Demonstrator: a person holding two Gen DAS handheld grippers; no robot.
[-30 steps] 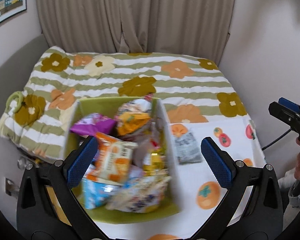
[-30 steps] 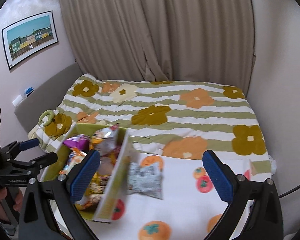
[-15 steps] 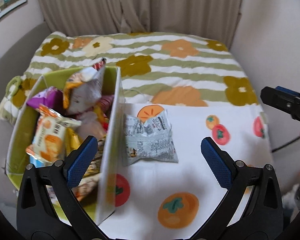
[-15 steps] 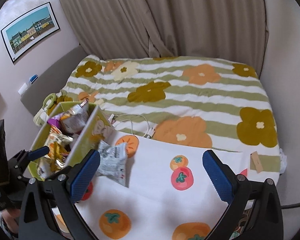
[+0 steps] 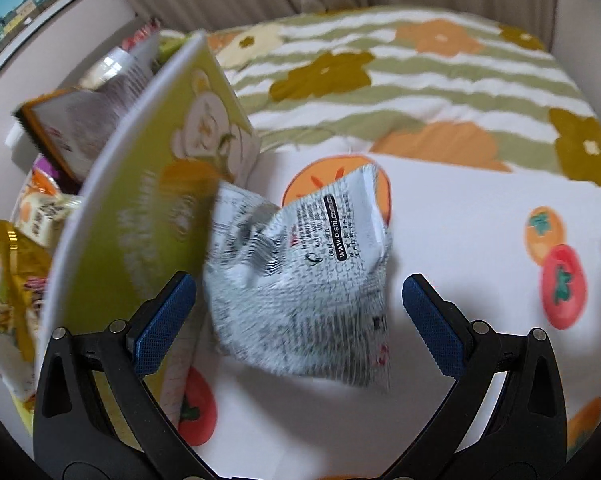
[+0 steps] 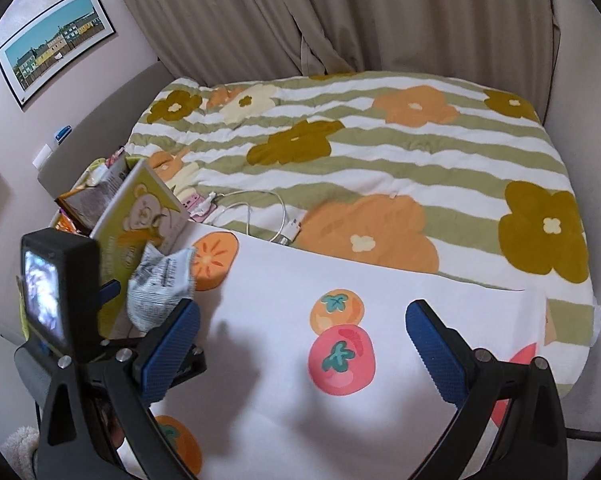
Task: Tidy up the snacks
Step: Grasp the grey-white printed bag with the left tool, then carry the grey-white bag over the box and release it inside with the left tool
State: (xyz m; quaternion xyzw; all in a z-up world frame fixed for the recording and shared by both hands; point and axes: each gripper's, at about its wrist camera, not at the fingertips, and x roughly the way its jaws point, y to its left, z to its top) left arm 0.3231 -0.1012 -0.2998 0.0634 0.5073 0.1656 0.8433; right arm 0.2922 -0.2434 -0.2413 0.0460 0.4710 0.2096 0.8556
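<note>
Since half a second earlier the left gripper (image 5: 298, 308) had closed in on the silver snack packet (image 5: 304, 280), which now filled the space between its jaws; these stood wide apart, clamped on nothing. The packet lay on the white fruit-print cloth (image 5: 460, 216), leaning against the wall of the green box (image 5: 148, 216) stuffed with other snacks (image 5: 40, 208). The right gripper (image 6: 302, 344) hung over the cloth, jaws likewise apart and holding nothing.
</note>
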